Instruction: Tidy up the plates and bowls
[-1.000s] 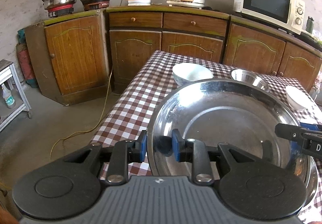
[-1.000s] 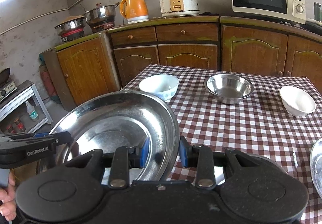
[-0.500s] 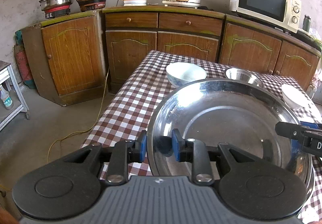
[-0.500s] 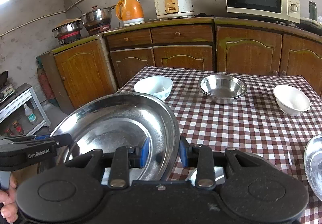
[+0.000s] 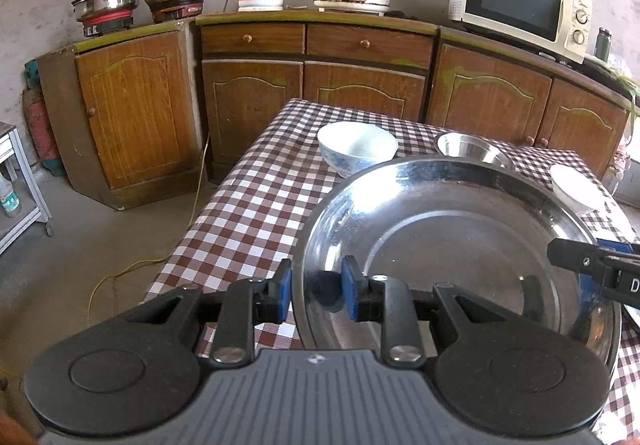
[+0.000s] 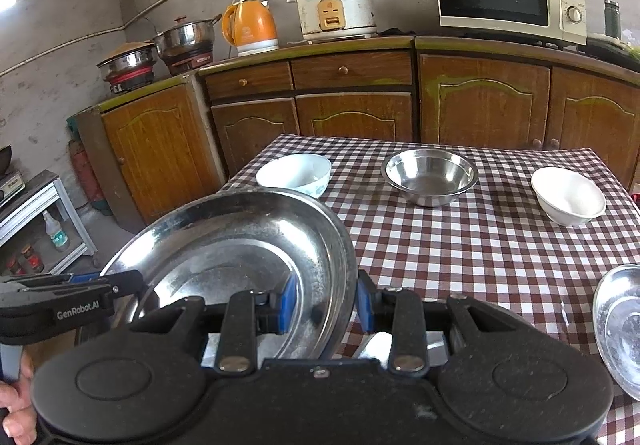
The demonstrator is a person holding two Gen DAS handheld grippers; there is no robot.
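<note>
**Left wrist view: large steel plate gripped at both rims, sorting barely begun**

Left gripper (image 5: 316,291) is closed down on the near-left rim of the large steel plate (image 5: 452,245), one blue pad outside the rim and one inside. Right gripper (image 6: 327,303) is clamped on the opposite rim of the same plate (image 6: 240,245), its jaws narrowed with the rim between the pads. The plate is held tilted over the near-left part of the checked table (image 6: 460,245); whether its underside touches the cloth cannot be told.

Progress, judged from the layout: little is done. Three bowls stand well apart along the far side, none nested: a white bowl with blue pattern (image 6: 294,175), a steel bowl (image 6: 430,175) and a plain white bowl (image 6: 568,195). A second steel plate (image 6: 618,325) lies at the near-right edge. Remaining work (as I read it): stack the two plates and gather the bowls.

Hidden or unclear:
- The second plate is cut off by the frame edge.
- Something pale shows under the right gripper's body; it cannot be identified.
- The table's near edge is masked by both gripper housings.
- A hand (image 6: 14,401) is seen only in part at the lower left.
</note>
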